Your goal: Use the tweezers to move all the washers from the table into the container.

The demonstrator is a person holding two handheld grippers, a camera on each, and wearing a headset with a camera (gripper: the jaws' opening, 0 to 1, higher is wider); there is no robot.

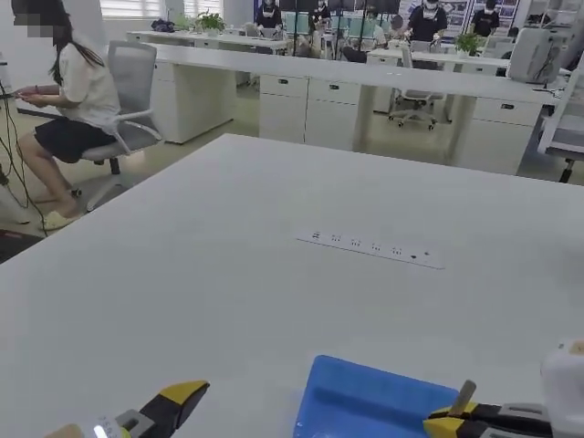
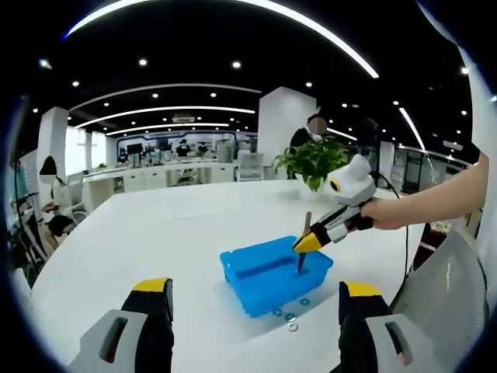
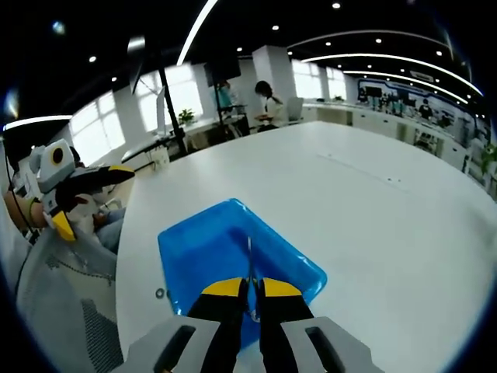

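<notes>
Holding the tweezers (image 3: 249, 260) clamped in my right claw (image 3: 250, 289), tips down over the blue tub (image 3: 202, 249). Left claw (image 2: 256, 289) hangs wide apart. Washers (image 2: 289, 317) sit on the counter (image 2: 155, 241) just outside the tub's edge, on my left claw's side, so I reckon the tips need to swing that way

No writing can be read; the small marks on the socket strip (image 1: 370, 247) in the tabletop (image 1: 228, 274) are too tiny.
</notes>
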